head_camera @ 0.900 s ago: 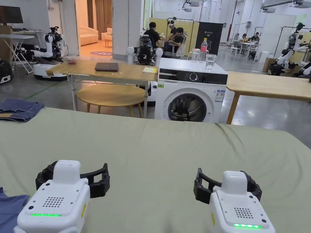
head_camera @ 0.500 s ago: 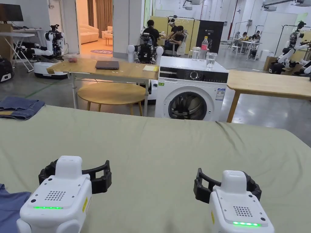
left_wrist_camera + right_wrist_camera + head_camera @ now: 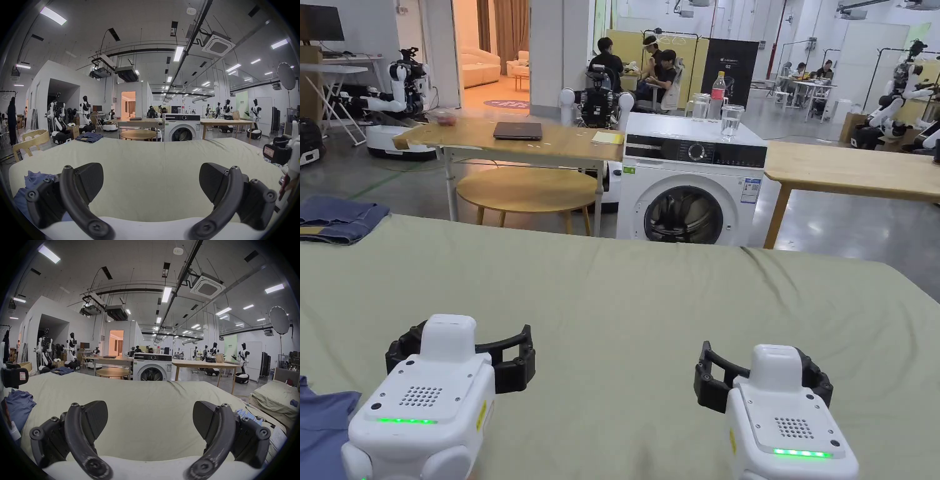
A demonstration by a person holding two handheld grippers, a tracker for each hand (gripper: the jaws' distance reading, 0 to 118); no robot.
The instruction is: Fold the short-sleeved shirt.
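Observation:
A crumpled blue shirt (image 3: pixel 322 419) lies at the near left edge of the pale green sheet (image 3: pixel 650 294); it is also the blue heap (image 3: pixel 32 180) left of my left jaws and the blue cloth (image 3: pixel 17 404) at the left of the right gripper view. My left gripper (image 3: pixel 464 351) hovers low over the sheet just right of the shirt, open and empty (image 3: pixel 151 183). My right gripper (image 3: pixel 764 375) hangs level with it further right, open too, with bare sheet between its jaws (image 3: pixel 150 420). Neither touches the shirt.
Folded jeans (image 3: pixel 339 219) rest on the sheet's far left corner. Beyond the far edge stand a washing machine (image 3: pixel 690 184), a round wooden table (image 3: pixel 528 190) and long wooden tables (image 3: pixel 850 172). Another covered bed (image 3: pixel 274 397) stands at right. People sit in the background.
Both grippers have edged slightly forward over the sheet, the left one a little more. Both stay open and the shirt lies as before.

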